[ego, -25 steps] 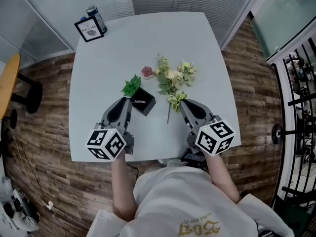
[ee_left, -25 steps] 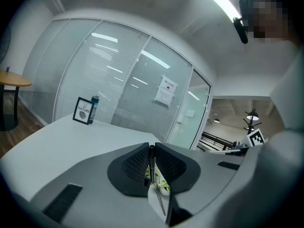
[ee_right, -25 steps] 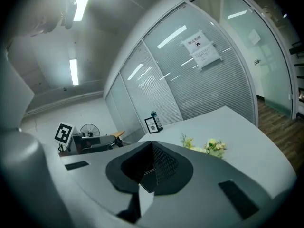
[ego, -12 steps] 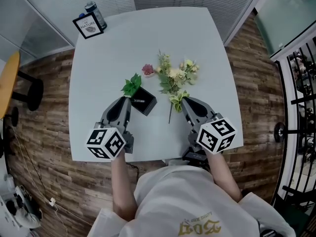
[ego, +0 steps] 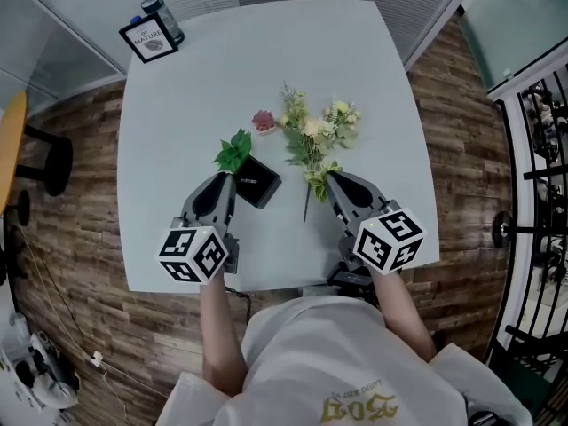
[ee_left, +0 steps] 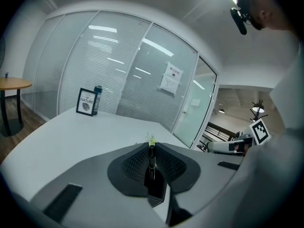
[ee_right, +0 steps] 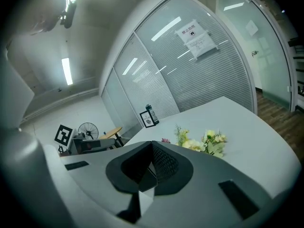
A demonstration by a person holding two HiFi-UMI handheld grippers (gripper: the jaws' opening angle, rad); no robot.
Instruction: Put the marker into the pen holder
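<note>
the left gripper [ego: 232, 177] is pressed together on a thin dark stick [ee_left: 151, 161] with a green tip; i can't tell if that's the marker. a green leaf [ego: 235, 152] shows at its tips. the black pen holder [ego: 260, 185] sits just right of them, near the table's [ego: 266, 60] front edge. the right gripper [ego: 327, 177] is closed and empty, beside the flowers [ego: 312, 136].
</note>
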